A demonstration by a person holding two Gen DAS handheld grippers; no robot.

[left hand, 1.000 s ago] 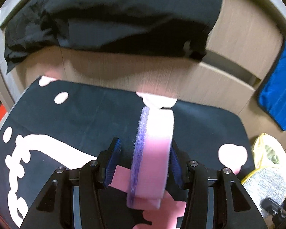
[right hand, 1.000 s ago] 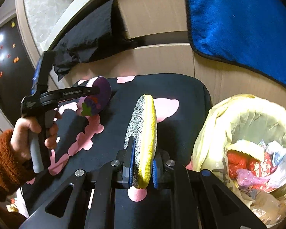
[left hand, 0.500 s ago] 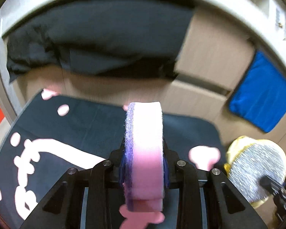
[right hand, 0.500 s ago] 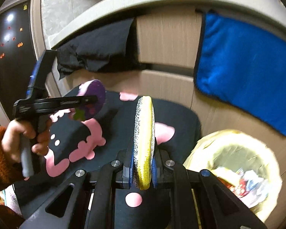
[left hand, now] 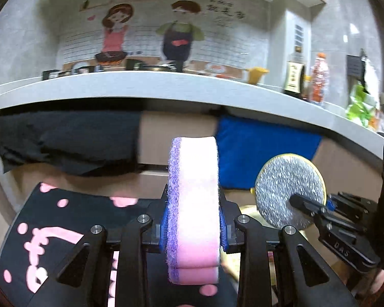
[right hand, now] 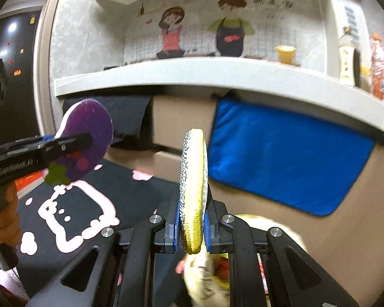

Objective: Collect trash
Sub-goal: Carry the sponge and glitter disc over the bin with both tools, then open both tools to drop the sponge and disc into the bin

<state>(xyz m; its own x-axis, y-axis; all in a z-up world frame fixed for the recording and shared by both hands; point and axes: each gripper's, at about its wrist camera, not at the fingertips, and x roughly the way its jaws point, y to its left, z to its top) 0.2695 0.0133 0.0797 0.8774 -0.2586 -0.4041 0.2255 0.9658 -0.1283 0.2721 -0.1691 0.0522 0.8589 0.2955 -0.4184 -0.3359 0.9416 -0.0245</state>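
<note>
My left gripper (left hand: 193,226) is shut on a pink sponge with a purple scouring face (left hand: 193,204), held on edge above the black mat. It also shows in the right wrist view (right hand: 89,138), at the left. My right gripper (right hand: 193,226) is shut on a round yellow sponge with a silver scouring face (right hand: 194,189), held on edge. It also shows in the left wrist view (left hand: 289,192), at the right. The trash bin with a yellow bag (right hand: 210,281) lies below the right gripper, mostly hidden.
A black mat with pink pattern (left hand: 64,230) covers the floor. Wooden cabinet fronts carry a black cloth (left hand: 69,140) and a blue towel (right hand: 289,163). A grey counter (left hand: 166,87) holds bottles and a yellow cup (right hand: 285,53).
Both grippers have risen and tilted up with their sponges, so the counter and wall came into view. The trash bin has dropped to the bottom edge.
</note>
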